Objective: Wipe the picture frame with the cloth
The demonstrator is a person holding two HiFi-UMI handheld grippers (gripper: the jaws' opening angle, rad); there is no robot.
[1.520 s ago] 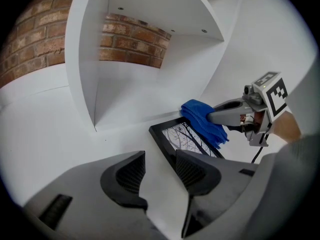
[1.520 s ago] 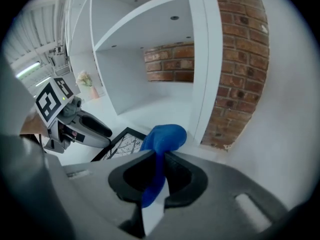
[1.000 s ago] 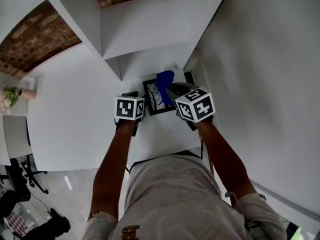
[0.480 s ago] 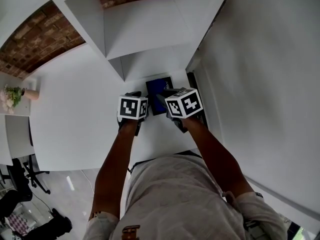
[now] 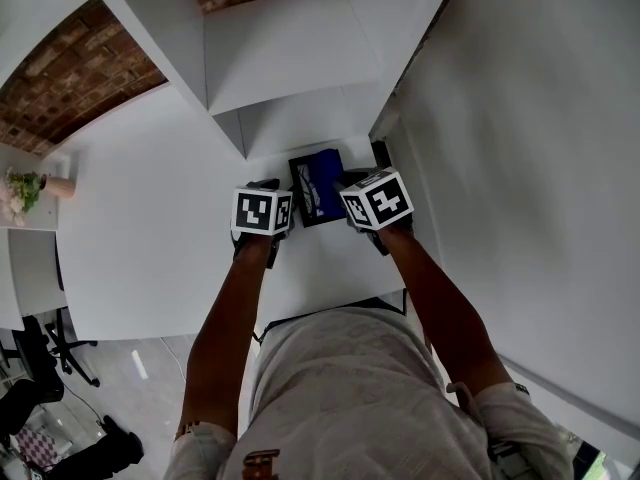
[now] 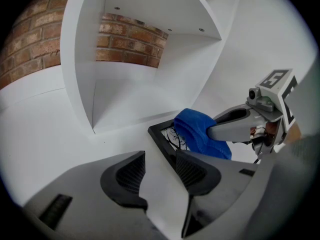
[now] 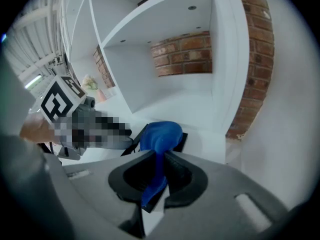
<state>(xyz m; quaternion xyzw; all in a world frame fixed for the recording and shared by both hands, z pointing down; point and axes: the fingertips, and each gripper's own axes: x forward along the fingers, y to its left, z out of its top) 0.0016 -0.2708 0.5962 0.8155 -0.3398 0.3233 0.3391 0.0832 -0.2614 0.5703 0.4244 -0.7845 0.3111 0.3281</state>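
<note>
Grips the cloth (image 7: 161,133) in the clamped right tongs (image 7: 161,159), bunched on the picture frame (image 6: 161,136) flat on the desk (image 5: 150,228), long axis running away toward the shelf, left tongs (image 6: 160,171) agape, empty, just beside its near-left edge.

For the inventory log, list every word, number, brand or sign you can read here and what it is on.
No readable text anywhere.
One cube on left claw, one cube on right claw: square black-and-white marker patterns, not letters.
In the picture frame: tree drawing partly under the blue cloth, no caption visible.
The shirt print, head view's bottom edge: cut off, unreadable.
</note>
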